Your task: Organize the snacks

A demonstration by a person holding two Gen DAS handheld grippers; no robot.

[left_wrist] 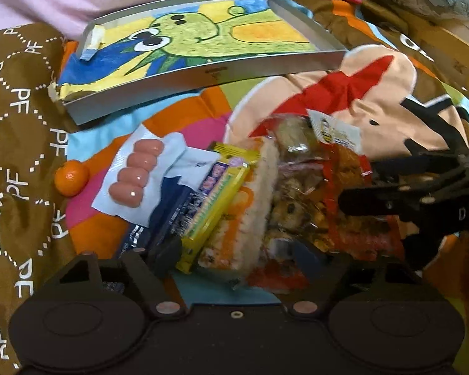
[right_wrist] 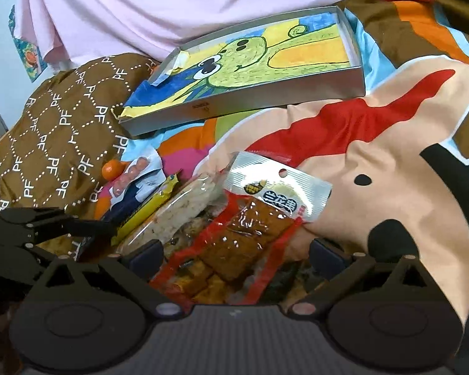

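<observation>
Snacks are heaped on a cartoon-print blanket (right_wrist: 390, 143), and both grippers are set right over the pile. Between the spread fingers of the right gripper (right_wrist: 236, 254) a red-edged packet of brown tofu (right_wrist: 250, 234) is seen, but no pad is pressed against it: the fingers stand released. The left gripper (left_wrist: 234, 254) is likewise held apart, its left fingertip (left_wrist: 164, 251) lying at the near end of a yellow bar (left_wrist: 215, 200), with a rice cracker pack (left_wrist: 250, 218) seen in the gap; nothing is clamped. Just left of the bar, a dark blue packet (left_wrist: 168, 212) and a sausage pack (left_wrist: 134, 172) are laid side by side. Further left, a small orange (left_wrist: 71, 177) is set at the blanket's edge, beside a brown PF-patterned cloth (left_wrist: 18, 125). On the far side, well apart from the pile, a shallow grey box (right_wrist: 265, 106) lined with a green cartoon drawing is placed, open side up, in front of a pink shirt (right_wrist: 172, 9).
</observation>
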